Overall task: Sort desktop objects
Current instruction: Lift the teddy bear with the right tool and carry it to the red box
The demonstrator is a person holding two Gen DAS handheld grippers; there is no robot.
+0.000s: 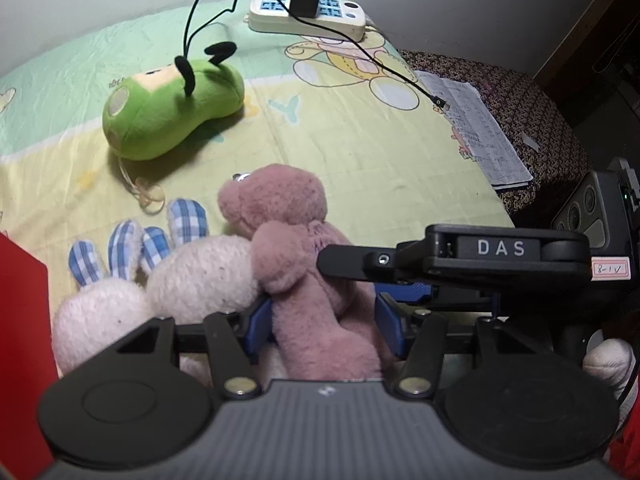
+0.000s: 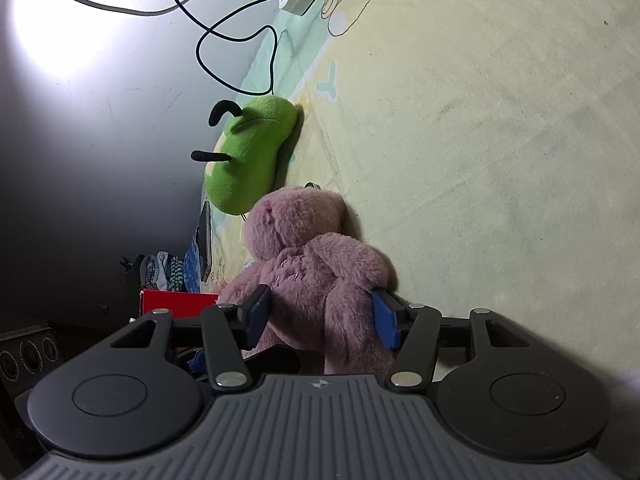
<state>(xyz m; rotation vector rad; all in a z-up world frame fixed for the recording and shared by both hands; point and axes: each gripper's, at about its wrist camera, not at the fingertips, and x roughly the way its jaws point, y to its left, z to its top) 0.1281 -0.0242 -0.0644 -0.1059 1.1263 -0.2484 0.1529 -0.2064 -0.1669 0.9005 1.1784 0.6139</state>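
A pink plush bear (image 1: 288,216) sits upright on the cartoon-print cloth, and both grippers meet on it. My left gripper (image 1: 324,324) is shut on its lower body, with the blue pads sunk into the fur on either side. In the left wrist view my right gripper (image 1: 352,276) reaches in from the right at the bear's torso. In the right wrist view the bear (image 2: 304,240) fills the gap of my right gripper (image 2: 322,316), with a pad against the fur on each side. Two white bunnies (image 1: 192,280) with blue plaid ears lean on the bear's left.
A green plush (image 1: 172,116) with black antennae lies further back on the cloth. A red box (image 1: 20,340) stands at the near left. A power strip (image 1: 308,16) with a charger and a trailing cable lies by the wall. A notebook (image 1: 476,132) overhangs the right edge.
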